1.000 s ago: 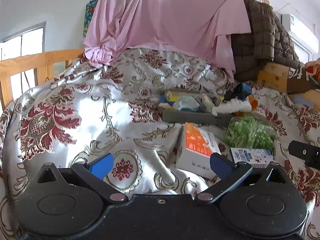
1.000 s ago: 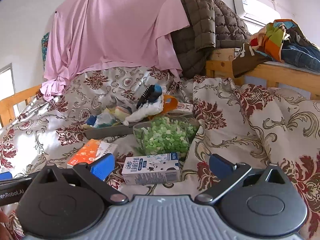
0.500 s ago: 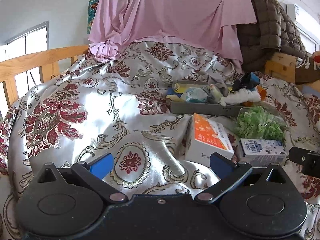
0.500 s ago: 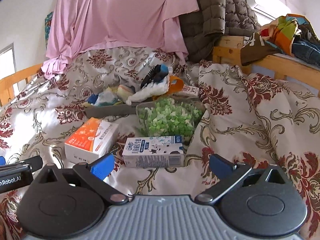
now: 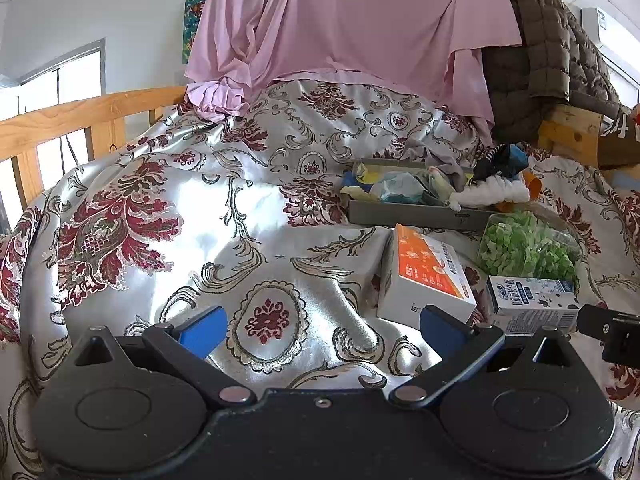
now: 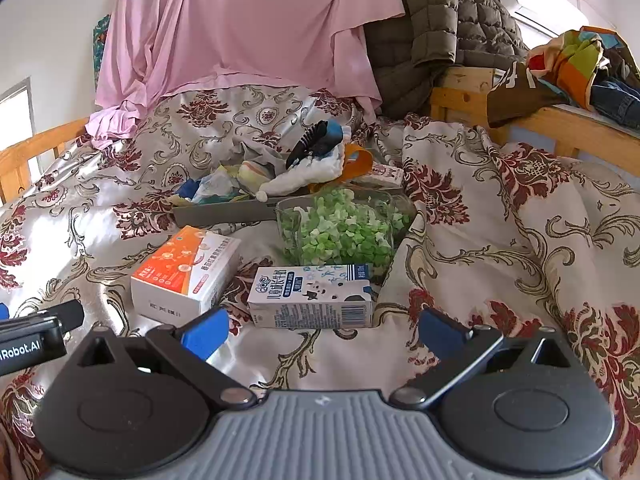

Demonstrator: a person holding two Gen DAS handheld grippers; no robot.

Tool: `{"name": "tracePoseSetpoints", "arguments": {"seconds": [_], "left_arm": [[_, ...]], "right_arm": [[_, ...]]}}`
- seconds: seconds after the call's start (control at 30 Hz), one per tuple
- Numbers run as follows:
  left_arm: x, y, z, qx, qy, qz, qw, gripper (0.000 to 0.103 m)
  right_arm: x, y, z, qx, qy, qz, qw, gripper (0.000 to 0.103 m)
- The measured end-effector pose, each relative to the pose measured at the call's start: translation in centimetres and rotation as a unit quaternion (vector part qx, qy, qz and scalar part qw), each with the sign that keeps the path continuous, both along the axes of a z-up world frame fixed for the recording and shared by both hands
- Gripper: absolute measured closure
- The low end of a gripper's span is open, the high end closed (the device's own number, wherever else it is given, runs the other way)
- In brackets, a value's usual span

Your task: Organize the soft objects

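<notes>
Both tools, left tool (image 5: 320, 326) and right tool (image 6: 322, 330), hang wide open, holding nothing. Soft rags and a white plush (image 6: 308, 174) already sit heaped in the grey tray (image 5: 416, 216) mid-bed. Tissue box (image 6: 186, 270), milk carton (image 6: 310, 298) and green-bits container (image 6: 340, 230) lie near it. Can't tell what's buried in the heap.

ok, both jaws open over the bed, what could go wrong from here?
1. The milk carton lies right against the clear container of green pieces; closing the right gripper on it could nudge or tip that container.
2. The grey tray is heaped, so added soft items may slide off.
3. The slick bedspread may let boxes slip.
</notes>
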State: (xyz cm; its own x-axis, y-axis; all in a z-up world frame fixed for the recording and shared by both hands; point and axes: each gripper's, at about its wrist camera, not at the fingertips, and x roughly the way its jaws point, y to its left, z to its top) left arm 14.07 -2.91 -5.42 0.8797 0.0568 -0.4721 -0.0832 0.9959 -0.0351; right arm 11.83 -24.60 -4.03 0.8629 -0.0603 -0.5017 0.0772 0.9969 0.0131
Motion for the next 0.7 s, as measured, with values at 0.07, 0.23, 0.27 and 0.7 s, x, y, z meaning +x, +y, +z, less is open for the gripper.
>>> {"name": "tracePoseSetpoints", "arguments": {"seconds": [0.07, 0.23, 0.27, 0.7], "left_arm": [[-0.03, -0.02, 0.06, 0.001, -0.002, 0.001, 1.0000, 0.001], [-0.04, 0.00, 0.06, 0.001, -0.002, 0.001, 1.0000, 0.001], [-0.04, 0.00, 0.06, 0.001, -0.002, 0.001, 1.0000, 0.001], [-0.10, -0.09, 0.00, 0.002, -0.001, 0.001, 1.0000, 0.001]], "right_arm": [[0.00, 0.04, -0.02, 0.000, 0.000, 0.000, 1.000, 0.000], [0.00, 0.05, -0.02, 0.000, 0.000, 0.000, 1.000, 0.000], [0.01, 0.06, -0.02, 0.000, 0.000, 0.000, 1.000, 0.000], [0.00, 0.08, 0.00, 0.000, 0.000, 0.000, 1.000, 0.000]]}}
